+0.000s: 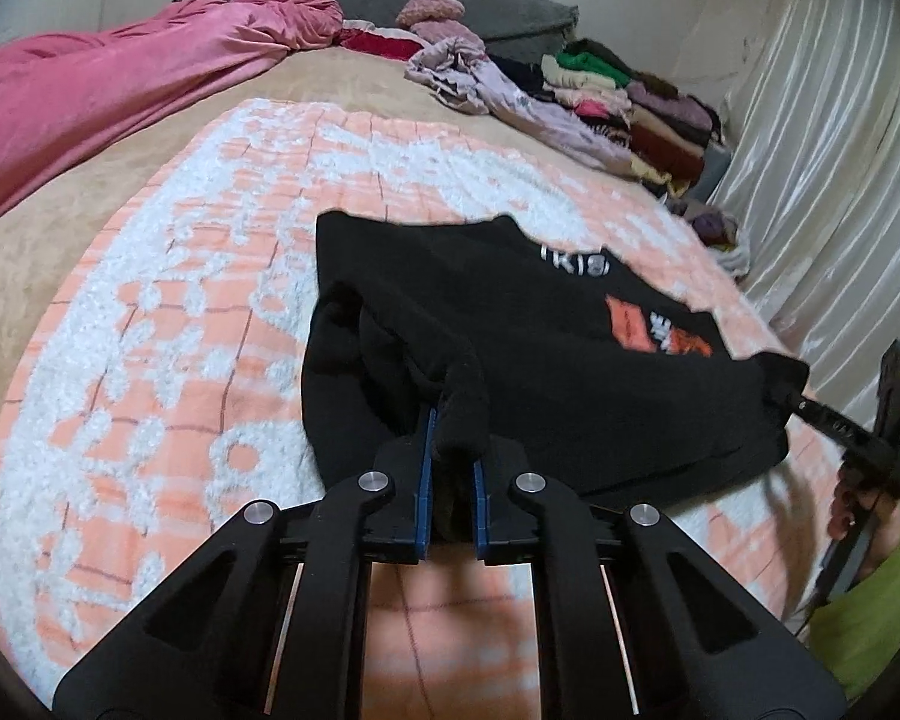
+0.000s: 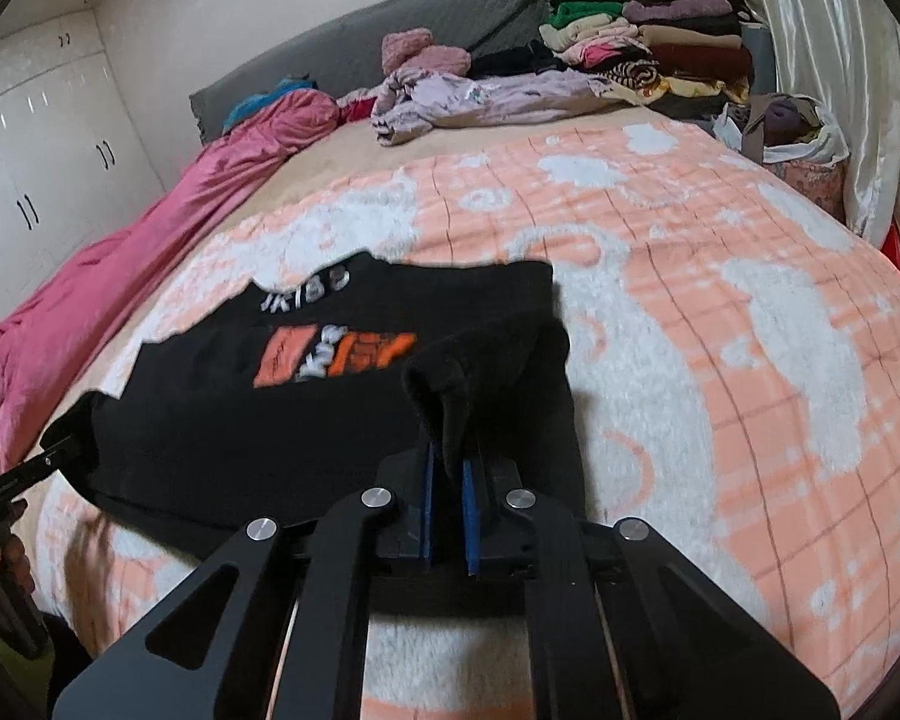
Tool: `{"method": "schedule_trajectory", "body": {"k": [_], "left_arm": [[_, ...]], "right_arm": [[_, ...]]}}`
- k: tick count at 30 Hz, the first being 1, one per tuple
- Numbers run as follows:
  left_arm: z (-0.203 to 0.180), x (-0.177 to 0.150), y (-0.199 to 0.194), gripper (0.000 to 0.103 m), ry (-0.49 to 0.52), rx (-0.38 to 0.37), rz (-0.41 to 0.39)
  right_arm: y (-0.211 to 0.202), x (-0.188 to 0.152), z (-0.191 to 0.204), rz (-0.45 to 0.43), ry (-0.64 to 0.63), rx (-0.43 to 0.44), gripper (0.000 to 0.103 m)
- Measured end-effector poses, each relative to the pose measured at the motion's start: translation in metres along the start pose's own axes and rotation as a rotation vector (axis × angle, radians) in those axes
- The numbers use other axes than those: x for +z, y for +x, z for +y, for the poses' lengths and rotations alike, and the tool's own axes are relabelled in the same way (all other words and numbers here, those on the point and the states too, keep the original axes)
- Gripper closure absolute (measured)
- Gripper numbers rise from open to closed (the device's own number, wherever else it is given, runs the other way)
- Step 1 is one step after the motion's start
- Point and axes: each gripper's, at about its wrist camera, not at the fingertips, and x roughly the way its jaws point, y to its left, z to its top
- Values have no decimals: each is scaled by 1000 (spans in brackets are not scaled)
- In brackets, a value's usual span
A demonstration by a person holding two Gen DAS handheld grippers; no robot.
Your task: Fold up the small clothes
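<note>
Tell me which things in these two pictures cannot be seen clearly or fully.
- Left wrist view: the lettering on the black garment is blurred; unreadable.
- Left wrist view: the left gripper has its fingertips buried in black cloth.
- Right wrist view: the right gripper hides its fingertips the same way.
- Right wrist view: the folded clothes pile is too small to count pieces.
- Both views: the garment's underside is hidden against the blanket.

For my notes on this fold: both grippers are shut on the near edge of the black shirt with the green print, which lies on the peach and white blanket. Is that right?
Not quite: the print is orange and white, not green, as the right wrist view shows. The rest holds: the left gripper and right gripper are each shut on the near edge of the black shirt, which lies on the peach and white blanket.
</note>
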Motion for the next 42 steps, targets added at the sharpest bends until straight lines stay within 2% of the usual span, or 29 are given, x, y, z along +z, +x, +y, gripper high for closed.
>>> {"method": "schedule_trajectory", "body": {"k": [5,10,21,27,30,37,42], "left_arm": [[17,22,1,99,-113,-38,-19],[31,37,7,99,-215,-30,-35],[31,72,38,99,-239,67,-54],[43,86,59,95,-307,103,-85],[54,86,61,87,-325,96,-99],[62,88,53,71,-294,87,-144],[75,88,36,67,-316,112,-202]], "right_arm": [[5,27,-4,-35,39,42,97],[15,51,-8,-60,69,54,97],[63,76,-25,-26,172,36,97],[86,80,-27,6,184,6,97],[95,80,-29,24,197,-4,96],[112,80,-37,45,280,-7,94],[116,84,-44,43,341,2,89]]}}
